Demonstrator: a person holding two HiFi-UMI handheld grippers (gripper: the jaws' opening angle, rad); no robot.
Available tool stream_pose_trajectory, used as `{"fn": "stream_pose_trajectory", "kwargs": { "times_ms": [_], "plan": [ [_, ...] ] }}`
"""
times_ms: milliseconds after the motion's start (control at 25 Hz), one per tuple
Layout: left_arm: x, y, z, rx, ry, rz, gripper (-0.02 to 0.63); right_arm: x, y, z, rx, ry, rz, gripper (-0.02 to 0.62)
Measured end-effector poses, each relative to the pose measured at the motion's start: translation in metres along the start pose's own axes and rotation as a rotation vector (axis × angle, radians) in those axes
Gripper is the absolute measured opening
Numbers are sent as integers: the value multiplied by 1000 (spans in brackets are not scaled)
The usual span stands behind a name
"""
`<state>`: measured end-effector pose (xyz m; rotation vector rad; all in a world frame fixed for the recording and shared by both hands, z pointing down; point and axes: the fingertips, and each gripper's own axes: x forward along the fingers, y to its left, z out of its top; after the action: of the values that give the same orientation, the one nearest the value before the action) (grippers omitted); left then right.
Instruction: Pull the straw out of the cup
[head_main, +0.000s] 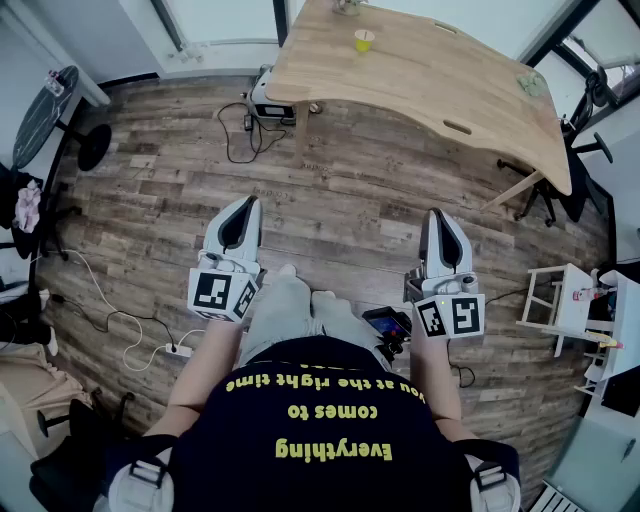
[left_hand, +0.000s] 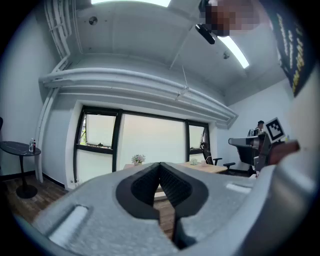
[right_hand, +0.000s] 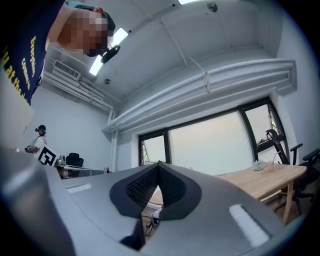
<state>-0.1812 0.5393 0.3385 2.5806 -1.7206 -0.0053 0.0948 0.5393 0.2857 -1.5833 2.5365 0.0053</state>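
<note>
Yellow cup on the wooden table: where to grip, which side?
Grip the small yellow cup across its side wall, coming level from the light wooden table's near edge: it looks upright with bare tabletop on that side. Any straw is too small to see.

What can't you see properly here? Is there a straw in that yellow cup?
- Straw: head view, the yellow cup is too far and small to show one.
- Table: head view, far end cut off by the top edge.
- Floor: left gripper view, mostly hidden behind the left hand-held gripper.
</note>
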Motion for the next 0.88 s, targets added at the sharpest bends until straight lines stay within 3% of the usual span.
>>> {"fn": "stream_pose_trajectory", "kwargs": {
  "times_ms": [880],
  "plan": [
    [19, -8, -3, 4, 10, 15, 2, 7, -16, 0, 13, -7, 26, 5]
  ]
}}
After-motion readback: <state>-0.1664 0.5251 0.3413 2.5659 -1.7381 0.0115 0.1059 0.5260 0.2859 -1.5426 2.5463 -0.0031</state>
